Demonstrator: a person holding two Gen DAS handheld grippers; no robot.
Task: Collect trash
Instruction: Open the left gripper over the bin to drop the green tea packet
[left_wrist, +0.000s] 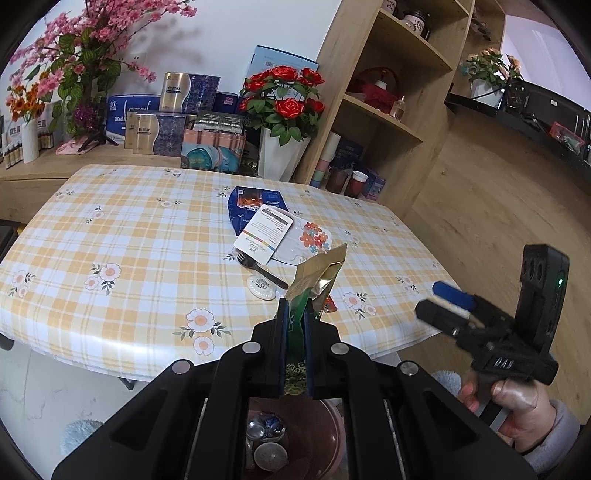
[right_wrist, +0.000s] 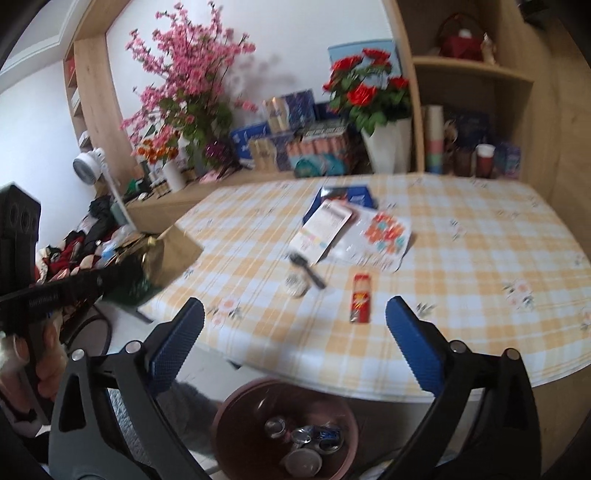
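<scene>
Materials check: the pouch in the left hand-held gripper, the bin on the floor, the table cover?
Pouch: likely metallised foil laminate; gold, shiny, sharply creased. Bin: probably plastic; smooth, dull reddish-brown wall. Table cover: looks like wipeable vinyl; printed checks and flowers, soft glare at its edge. Left hand-held gripper is clamped on the pouch.

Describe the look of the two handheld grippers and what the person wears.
Both grippers, left gripper and right gripper, are black plastic with silver pivot bolts and blue ribbed pads lining the jaws. The right one carries white lettering and a green light. A pale fleecy sleeve shows.
</scene>
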